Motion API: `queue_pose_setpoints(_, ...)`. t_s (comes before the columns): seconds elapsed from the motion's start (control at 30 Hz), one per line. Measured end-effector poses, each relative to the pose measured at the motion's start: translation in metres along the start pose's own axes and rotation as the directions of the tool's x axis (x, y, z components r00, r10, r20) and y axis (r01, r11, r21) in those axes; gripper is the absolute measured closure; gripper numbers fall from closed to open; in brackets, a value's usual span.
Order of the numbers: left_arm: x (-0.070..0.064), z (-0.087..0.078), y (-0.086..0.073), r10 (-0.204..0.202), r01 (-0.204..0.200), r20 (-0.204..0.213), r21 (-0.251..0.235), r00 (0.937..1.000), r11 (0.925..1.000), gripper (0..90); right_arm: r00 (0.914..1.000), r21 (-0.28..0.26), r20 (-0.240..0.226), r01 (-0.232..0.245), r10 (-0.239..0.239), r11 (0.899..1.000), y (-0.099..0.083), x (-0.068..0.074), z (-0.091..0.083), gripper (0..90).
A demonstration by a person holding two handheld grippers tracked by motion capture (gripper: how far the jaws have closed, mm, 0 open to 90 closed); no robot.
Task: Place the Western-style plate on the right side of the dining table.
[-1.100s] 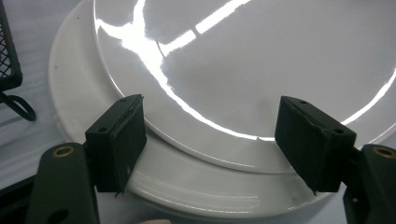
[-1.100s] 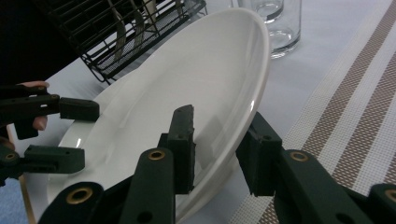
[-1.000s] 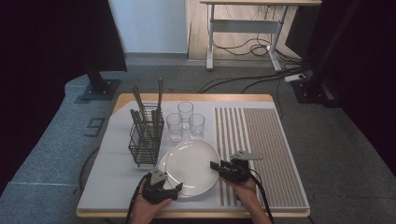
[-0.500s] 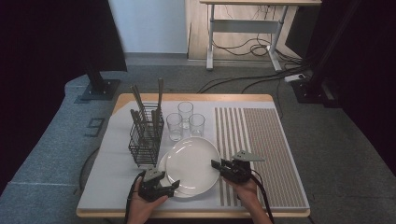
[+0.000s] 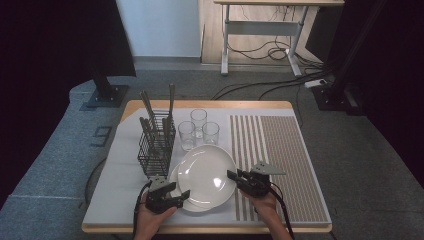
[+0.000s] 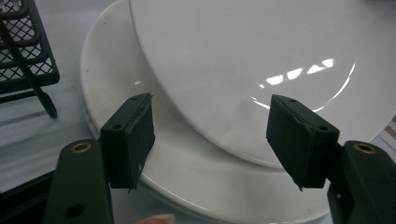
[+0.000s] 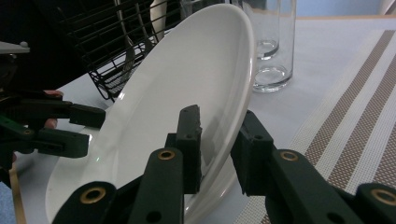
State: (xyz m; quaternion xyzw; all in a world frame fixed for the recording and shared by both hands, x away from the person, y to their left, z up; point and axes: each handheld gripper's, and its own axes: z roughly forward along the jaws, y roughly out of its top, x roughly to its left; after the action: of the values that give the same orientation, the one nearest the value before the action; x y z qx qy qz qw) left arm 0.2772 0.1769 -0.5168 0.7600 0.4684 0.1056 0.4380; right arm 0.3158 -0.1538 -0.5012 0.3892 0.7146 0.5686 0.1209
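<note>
A white top plate (image 5: 207,172) is tilted up on its right side, and my right gripper (image 5: 234,177) is shut on its right rim. In the right gripper view the jaws (image 7: 219,135) pinch that rim of the plate (image 7: 177,93). Its left edge rests on a lower white plate (image 5: 175,181) that lies flat on the mat. My left gripper (image 5: 176,196) is open at the near left edge of the plates. Its jaws (image 6: 210,135) hover over the lower plate (image 6: 187,182), holding nothing, with the top plate (image 6: 261,60) just beyond.
A black wire basket (image 5: 156,145) with cutlery stands left of the plates. Three clear glasses (image 5: 199,129) stand behind them. A striped brown mat (image 5: 280,160) covers the right half of the table. The table's front edge (image 5: 210,228) is close behind both hands.
The right gripper has lifted and tilted the top plate, shifting it slightly right and away, so the lower plate now shows at the left. The left gripper has barely moved.
</note>
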Motion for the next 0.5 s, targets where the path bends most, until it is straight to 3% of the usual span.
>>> queue_pose_setpoints(0.5,0.003,0.01,0.002,0.018,-0.018,0.029,0.004,0.9994,0.9998,45.0,0.9972,-0.034,-0.022,0.071,-0.072,0.997,0.002,0.004,-0.004,74.2)
